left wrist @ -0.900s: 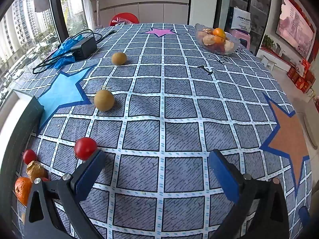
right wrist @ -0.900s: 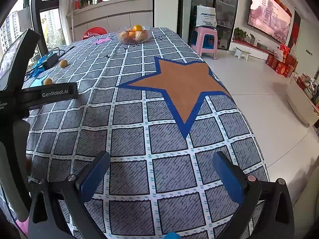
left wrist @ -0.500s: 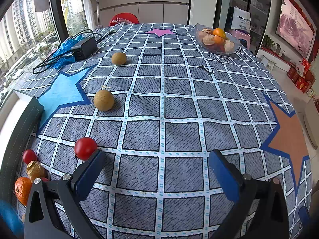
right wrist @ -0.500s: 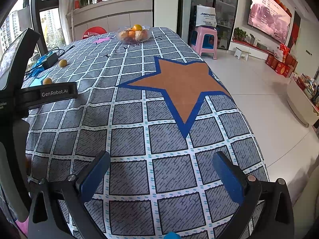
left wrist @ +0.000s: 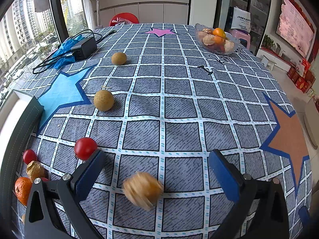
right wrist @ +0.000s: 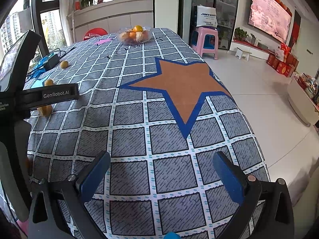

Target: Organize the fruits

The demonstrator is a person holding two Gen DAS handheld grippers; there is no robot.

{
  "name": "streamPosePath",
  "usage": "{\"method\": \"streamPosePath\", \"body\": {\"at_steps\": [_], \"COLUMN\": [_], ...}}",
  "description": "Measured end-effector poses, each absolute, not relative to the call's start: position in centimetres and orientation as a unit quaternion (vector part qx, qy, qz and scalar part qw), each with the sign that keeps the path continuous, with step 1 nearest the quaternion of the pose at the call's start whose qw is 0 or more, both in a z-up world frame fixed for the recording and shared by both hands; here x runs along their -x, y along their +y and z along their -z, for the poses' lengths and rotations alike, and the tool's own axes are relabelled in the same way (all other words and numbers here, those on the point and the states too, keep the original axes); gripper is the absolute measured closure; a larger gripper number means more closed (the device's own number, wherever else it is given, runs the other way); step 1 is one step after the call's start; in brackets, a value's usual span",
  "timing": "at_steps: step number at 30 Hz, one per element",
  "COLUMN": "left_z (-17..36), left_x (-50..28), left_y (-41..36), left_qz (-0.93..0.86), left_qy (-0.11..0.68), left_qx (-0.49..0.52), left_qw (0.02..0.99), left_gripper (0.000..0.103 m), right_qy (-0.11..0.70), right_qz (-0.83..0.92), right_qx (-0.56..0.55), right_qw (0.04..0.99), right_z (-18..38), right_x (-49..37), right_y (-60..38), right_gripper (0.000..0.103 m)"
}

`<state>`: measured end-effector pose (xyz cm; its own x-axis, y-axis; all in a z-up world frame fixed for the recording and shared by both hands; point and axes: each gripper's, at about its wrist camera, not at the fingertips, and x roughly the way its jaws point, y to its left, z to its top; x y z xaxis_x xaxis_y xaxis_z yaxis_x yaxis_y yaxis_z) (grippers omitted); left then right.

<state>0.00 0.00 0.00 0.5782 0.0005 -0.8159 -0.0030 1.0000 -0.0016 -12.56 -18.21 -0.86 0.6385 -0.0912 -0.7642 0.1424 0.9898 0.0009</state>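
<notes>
My left gripper (left wrist: 159,171) is open above the checked tablecloth (left wrist: 179,103). A blurred yellow-orange fruit (left wrist: 143,189) lies between its fingers, touching neither. A red tomato (left wrist: 85,148) sits by the left fingertip. Two tan round fruits (left wrist: 103,100) (left wrist: 119,58) lie further out. A small tomato (left wrist: 29,156), a husked fruit (left wrist: 35,169) and an orange (left wrist: 23,189) are at the left edge. A glass bowl (left wrist: 217,39) of fruit stands far right; it also shows in the right wrist view (right wrist: 134,35). My right gripper (right wrist: 161,171) is open and empty.
A black power adapter (left wrist: 83,47) with cables and a blue bag (left wrist: 63,49) lie at the far left. The table's right edge drops to the floor (right wrist: 259,99). The left gripper's body (right wrist: 39,97) shows at left in the right wrist view. A pink stool (right wrist: 206,41) stands beyond.
A blurred yellow-orange fruit has come into the space between my left gripper's fingers, still in motion. Both grippers have stayed where they were.
</notes>
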Motion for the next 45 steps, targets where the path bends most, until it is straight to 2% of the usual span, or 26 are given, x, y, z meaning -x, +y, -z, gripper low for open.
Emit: {"method": "streamPosePath", "body": {"at_steps": [14,22,24,33,42,45], "left_z": [-0.1,-0.7,-0.7,-0.6,-7.5,-7.9], "left_x": [-0.6,-1.5,-1.9,-0.2,8.2,10.0], "left_y": [-1.0,-1.0,-0.9,-0.2,5.9,8.9], "left_qz": [0.041,0.098,0.104,0.112,0.143,0.143], "left_qy": [0.461,0.583,0.589,0.561,0.432,0.409], "left_qx": [-0.019,-0.062,-0.061,-0.077,-0.045,-0.028], "left_qw": [0.886,0.804,0.799,0.817,0.889,0.901], "left_gripper": [0.0,0.0,0.0,0.0,0.0,0.0], "right_qy": [0.417,0.418,0.419,0.423,0.425,0.425], "right_qz": [0.061,0.061,0.061,0.066,0.068,0.072], "right_qx": [-0.038,-0.034,-0.033,-0.025,-0.023,-0.025], "right_qw": [0.906,0.906,0.905,0.903,0.903,0.902], "right_z": [0.7,0.7,0.7,0.9,1.0,1.0], "right_x": [12.7,12.9,12.8,12.3,12.2,12.3], "right_y": [-18.3,-18.4,-18.3,-17.9,-18.0,-18.0], "right_gripper": [0.0,0.0,0.0,0.0,0.0,0.0]}}
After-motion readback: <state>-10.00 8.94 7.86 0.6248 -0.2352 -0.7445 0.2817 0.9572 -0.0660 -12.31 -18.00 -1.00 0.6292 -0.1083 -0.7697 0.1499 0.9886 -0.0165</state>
